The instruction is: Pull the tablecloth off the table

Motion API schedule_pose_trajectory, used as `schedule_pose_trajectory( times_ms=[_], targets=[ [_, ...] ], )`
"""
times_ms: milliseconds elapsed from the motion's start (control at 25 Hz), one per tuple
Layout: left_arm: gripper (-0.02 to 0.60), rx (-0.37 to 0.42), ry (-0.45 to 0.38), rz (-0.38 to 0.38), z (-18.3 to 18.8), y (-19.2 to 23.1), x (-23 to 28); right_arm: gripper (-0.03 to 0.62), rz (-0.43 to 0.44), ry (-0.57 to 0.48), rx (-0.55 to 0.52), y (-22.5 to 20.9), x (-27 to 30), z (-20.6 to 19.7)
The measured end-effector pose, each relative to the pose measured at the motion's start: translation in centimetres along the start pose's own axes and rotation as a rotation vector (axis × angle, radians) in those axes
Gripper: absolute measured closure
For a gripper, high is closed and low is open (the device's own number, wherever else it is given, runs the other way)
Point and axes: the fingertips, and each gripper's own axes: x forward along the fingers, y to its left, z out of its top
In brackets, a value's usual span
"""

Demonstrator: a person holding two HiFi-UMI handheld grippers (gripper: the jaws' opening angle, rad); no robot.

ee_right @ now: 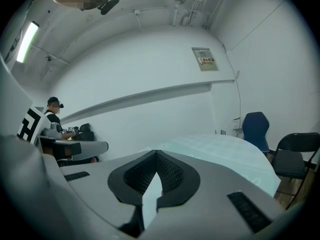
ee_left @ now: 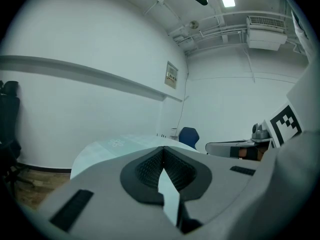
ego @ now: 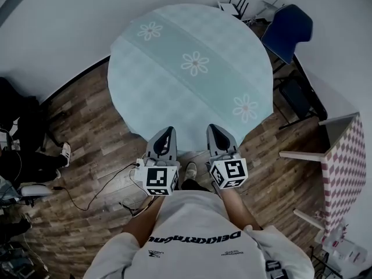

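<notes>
Tablecloth [ego: 192, 68] lies spread flat, dead ahead of both tools. Left gripper [ego: 168, 131] and right gripper [ego: 214, 128] have jaws together, empty, side by side at its near hem, about equally close.

Tablecloth [ego: 192, 68] lies over the round table, which is hidden beneath it, at centre of the head view. Clock bearings are taken from the table.
- 6 o'clock, at the near rim: left gripper [ego: 168, 132] and right gripper [ego: 214, 130], side by side.
- 1 o'clock: padded chair [ego: 288, 28].
- 3 o'clock, just beside the rim: folding chair [ego: 299, 97].
- 8 o'clock, well apart: seated person [ego: 20, 150].
- 7 o'clock, on the floor: cable [ego: 96, 188].
</notes>
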Motion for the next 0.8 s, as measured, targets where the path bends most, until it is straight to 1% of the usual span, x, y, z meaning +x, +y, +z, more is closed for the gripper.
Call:
schedule_pose_trajectory(
  times_ms=[120, 360, 560, 800],
  targets=[
    [0.568, -0.004, 0.007, -0.014, 0.5, 2.1, 1.5, 0.562, -0.022, 0.011, -0.008, -0.1, 2.6, 0.4],
    [0.568, -0.006, 0.038, -0.056, 0.0, 5.7, 4.6, 0.562, -0.078, 0.03, 0.005, -0.1, 6.8, 0.2],
    [0.568, -0.01, 0.08, -0.076, -0.8, 7.1, 7.2, 0.562, -0.105, 0.064, 0.004, -1.0, 9.5, -0.4],
    [0.566, -0.011, 0.137, -0.043, -2.4, 9.2, 11.2, 0.562, -0.11, 0.104, 0.013, -3.2, 13.6, -1.5]
  ],
)
